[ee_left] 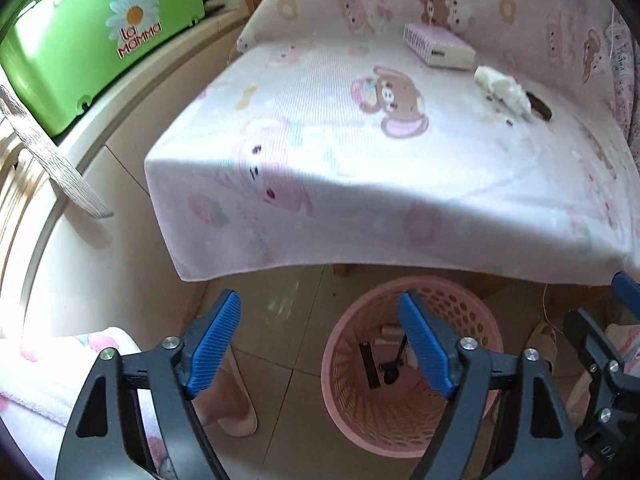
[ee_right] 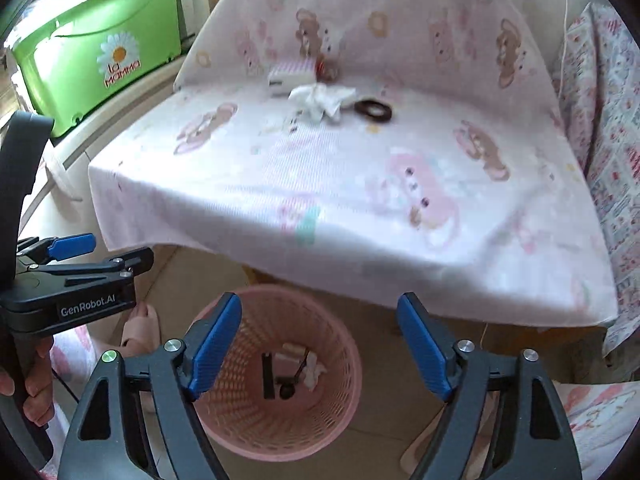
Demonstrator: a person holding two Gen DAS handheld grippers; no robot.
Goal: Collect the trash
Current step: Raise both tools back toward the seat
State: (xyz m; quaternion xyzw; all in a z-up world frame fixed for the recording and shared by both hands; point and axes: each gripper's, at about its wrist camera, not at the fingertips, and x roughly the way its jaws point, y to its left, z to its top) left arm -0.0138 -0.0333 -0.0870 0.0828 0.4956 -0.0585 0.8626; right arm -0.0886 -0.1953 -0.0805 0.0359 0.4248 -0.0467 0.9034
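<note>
Crumpled white tissue point(ee_right: 322, 100) lies far across the pink cartoon-print table point(ee_right: 280, 184) — beyond both wide, empty grippers; right gripper point(ee_right: 320, 344) looks nearer than left gripper point(ee_left: 320, 344) — both above the pink perforated plastic basket point(ee_right: 224, 432).

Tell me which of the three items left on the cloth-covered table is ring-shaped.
The dark brown ring, rightmost of the three. The crumpled white tissue beside it is a shapeless wad, and the small white-and-pink box behind the tissue is rectangular.
</note>
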